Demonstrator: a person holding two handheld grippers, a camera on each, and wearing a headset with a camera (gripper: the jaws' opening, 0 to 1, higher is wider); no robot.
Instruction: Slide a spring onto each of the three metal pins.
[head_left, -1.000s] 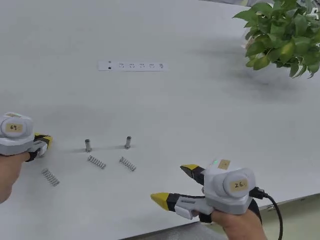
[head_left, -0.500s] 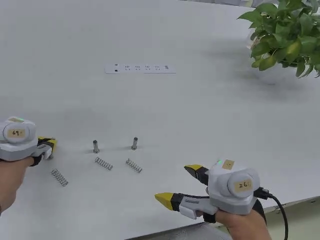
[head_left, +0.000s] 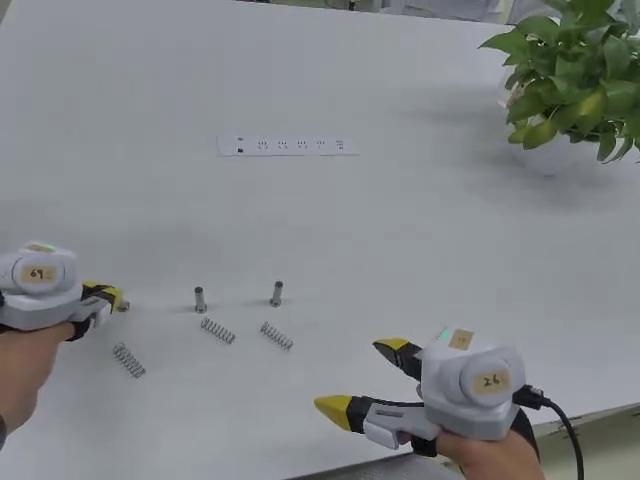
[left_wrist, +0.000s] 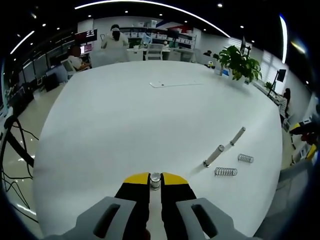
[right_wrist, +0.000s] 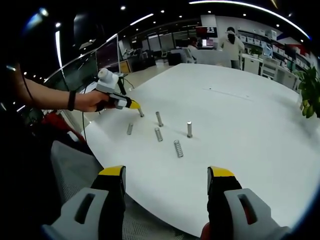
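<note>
Pin (left_wrist: 155, 178), short metal cylinder, between yellow tips of left hand-held gripper (head_left: 112, 298)

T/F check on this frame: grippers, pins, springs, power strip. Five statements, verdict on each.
1. The left gripper is shut on a metal pin. True.
2. The right gripper holds a spring. False: its jaws are open and empty.
3. Three springs lie loose on the table. True.
4. One upright pin already wears a spring. False: both standing pins are bare.
5. The power strip lies between the pins and the person. False: it lies beyond the pins, farther from the person.
</note>
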